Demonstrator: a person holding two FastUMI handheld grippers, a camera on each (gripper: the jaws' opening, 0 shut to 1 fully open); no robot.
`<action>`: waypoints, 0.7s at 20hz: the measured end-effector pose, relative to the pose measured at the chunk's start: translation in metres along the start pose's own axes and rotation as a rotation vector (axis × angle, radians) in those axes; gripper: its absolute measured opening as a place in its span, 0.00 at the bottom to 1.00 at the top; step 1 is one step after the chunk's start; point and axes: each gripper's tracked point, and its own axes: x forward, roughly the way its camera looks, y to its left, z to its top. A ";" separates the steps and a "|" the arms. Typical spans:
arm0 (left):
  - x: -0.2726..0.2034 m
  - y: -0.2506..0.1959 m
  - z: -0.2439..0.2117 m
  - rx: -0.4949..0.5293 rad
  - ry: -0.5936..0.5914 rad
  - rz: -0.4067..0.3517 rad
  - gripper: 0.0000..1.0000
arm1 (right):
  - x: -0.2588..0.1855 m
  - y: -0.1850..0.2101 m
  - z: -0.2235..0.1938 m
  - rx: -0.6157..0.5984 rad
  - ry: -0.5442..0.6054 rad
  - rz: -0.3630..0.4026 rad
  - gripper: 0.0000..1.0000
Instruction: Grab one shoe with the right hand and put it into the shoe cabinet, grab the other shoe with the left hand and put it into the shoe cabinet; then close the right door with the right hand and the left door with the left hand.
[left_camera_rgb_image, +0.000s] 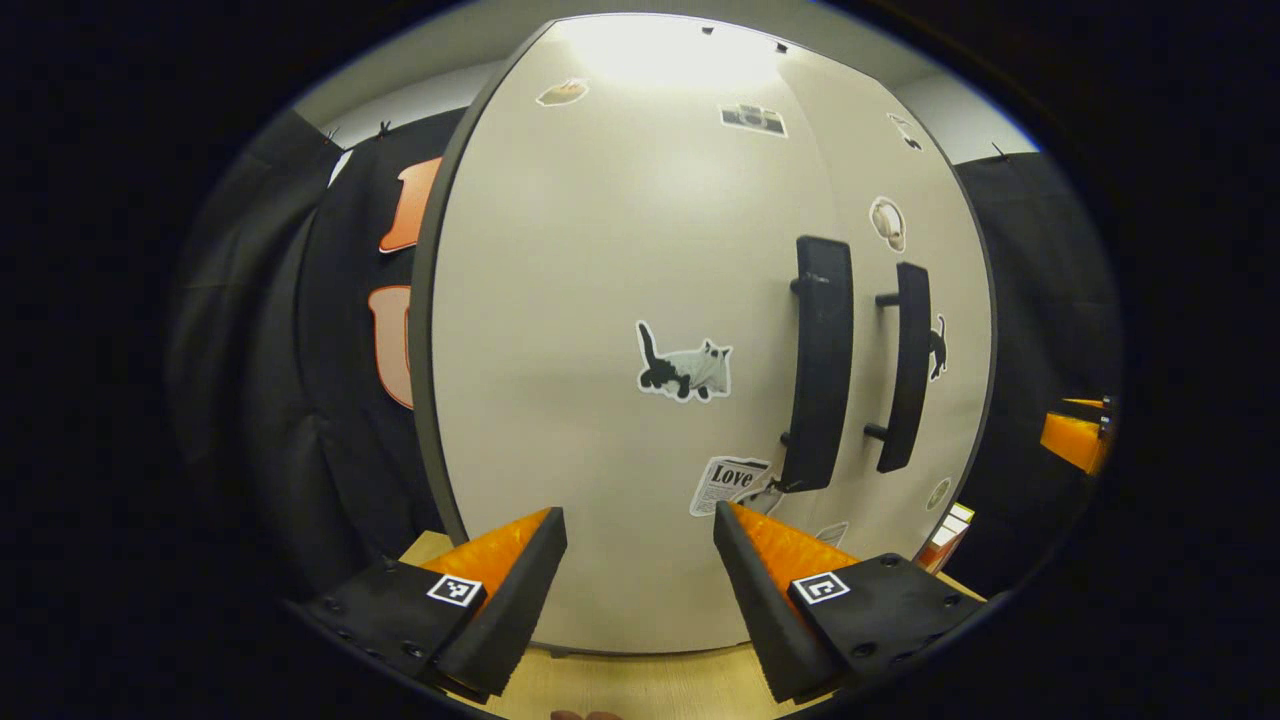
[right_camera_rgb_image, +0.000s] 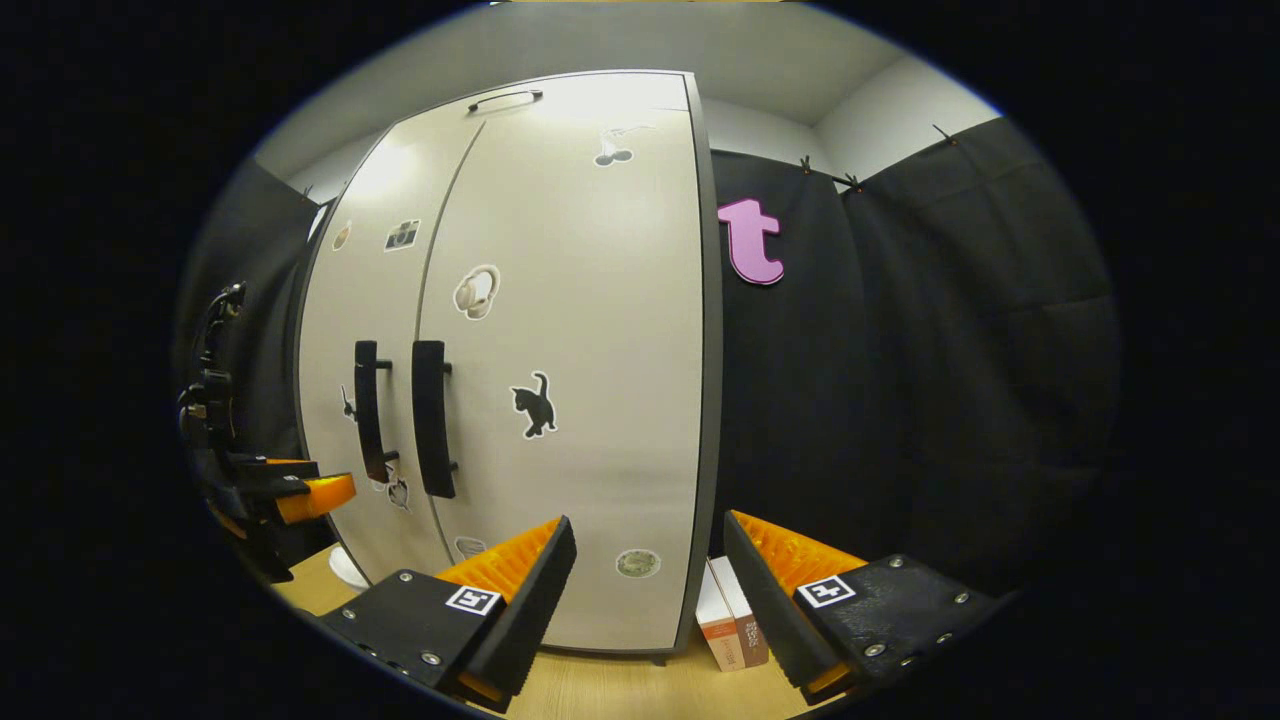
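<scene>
Smooth flat cabinet doors (right_camera_rgb_image: 560, 380) closed; bar handles (left_camera_rgb_image: 822, 360) side by side.

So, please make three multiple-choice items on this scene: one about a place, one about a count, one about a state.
1. Where do the books stand?
A. right of the cabinet, on the table
B. on top of the cabinet
C. between the handles

2. How many long black door handles are there?
A. one
B. two
C. four

3. How are the cabinet doors?
A. both open
B. one open
C. both closed

Key: 1 A, the books stand by the cabinet's right edge; 2 B, one handle per door; 3 C, both doors lie flush, while left gripper and right gripper are open and empty.
</scene>
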 end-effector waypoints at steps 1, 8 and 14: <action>-0.009 0.006 0.010 -0.001 -0.009 0.007 0.97 | -0.003 0.000 0.006 0.002 -0.007 0.004 0.92; -0.086 0.050 0.060 -0.021 -0.059 0.055 0.96 | -0.028 -0.005 0.036 -0.008 -0.030 0.007 0.92; -0.142 0.099 0.069 -0.016 -0.086 0.137 0.96 | -0.050 -0.018 0.051 -0.018 -0.057 -0.018 0.92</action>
